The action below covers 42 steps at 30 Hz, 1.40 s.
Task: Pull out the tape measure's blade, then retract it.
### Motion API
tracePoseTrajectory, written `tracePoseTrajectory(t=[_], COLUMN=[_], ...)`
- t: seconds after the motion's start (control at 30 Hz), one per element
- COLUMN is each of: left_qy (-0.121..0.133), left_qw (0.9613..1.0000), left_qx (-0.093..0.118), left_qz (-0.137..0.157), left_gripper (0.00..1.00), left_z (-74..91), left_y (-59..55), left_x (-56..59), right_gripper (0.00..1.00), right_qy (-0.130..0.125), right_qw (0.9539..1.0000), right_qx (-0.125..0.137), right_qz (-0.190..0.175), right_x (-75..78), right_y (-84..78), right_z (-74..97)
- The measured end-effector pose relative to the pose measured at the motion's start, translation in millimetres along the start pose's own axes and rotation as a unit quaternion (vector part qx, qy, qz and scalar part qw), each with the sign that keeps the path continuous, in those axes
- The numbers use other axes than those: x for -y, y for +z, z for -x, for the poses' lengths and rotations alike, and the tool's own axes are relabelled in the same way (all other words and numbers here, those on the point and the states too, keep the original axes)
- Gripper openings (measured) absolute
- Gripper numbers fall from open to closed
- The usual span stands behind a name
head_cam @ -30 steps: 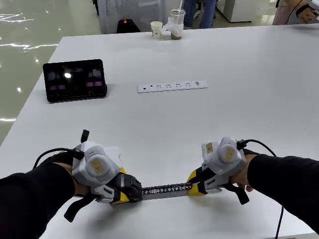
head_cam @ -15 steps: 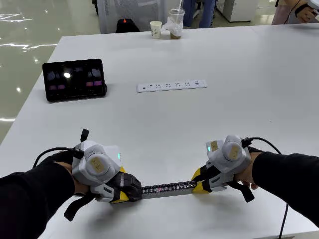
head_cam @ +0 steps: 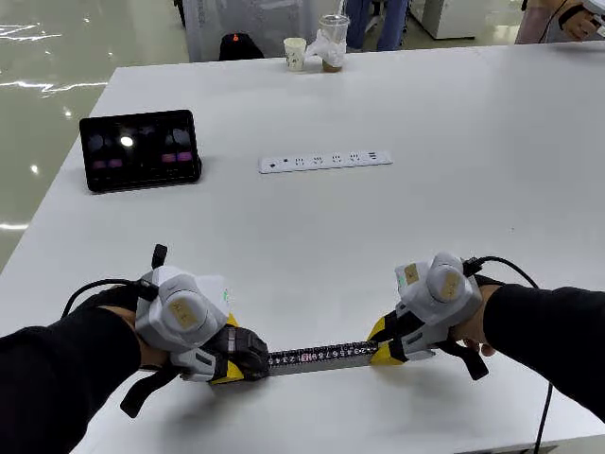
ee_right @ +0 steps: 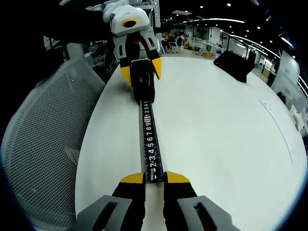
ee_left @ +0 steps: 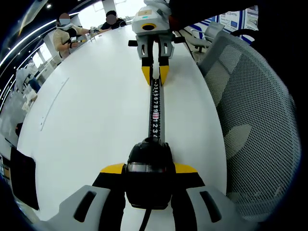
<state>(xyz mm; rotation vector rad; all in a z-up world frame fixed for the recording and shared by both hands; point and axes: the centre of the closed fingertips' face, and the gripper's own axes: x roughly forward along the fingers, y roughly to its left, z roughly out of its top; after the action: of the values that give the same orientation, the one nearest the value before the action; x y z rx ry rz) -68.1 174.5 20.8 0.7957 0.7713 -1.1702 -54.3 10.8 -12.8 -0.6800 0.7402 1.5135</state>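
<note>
So the right claw (head_cam: 381, 345), clamped on the end of the blade (head_cam: 317, 357), has slid a bit further right, so more tape is out along the bench (head_cam: 397, 218). The left claw (ee_left: 149, 168) is clamped on the tape measure case (head_cam: 246, 353) by the near edge. I'd say the pull's still going and the retract hasn't started.

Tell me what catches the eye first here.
A black numbered tape blade lies stretched along the near edge of the white table. The left hand-held gripper clamps the black tape measure case; the right hand-held gripper pinches the blade's tip. Farther back lie a dark rectangular tablet and a white power strip.
</note>
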Motion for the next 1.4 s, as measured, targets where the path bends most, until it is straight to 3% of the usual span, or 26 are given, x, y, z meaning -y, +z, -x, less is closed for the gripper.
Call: tracePoseTrajectory(t=[1.4], left_qy=[-0.003], left_qw=[1.0000], left_qx=[0.006], left_qz=[0.005], left_gripper=[0.30], left_z=[-0.3], left_y=[-0.1], left_x=[-0.7], right_gripper=[0.10], right_qy=[-0.004], right_qw=[0.9999], right_qx=[-0.011], right_qz=[-0.008], right_x=[3.5], right_y=[-19.2], right_z=[17.7])
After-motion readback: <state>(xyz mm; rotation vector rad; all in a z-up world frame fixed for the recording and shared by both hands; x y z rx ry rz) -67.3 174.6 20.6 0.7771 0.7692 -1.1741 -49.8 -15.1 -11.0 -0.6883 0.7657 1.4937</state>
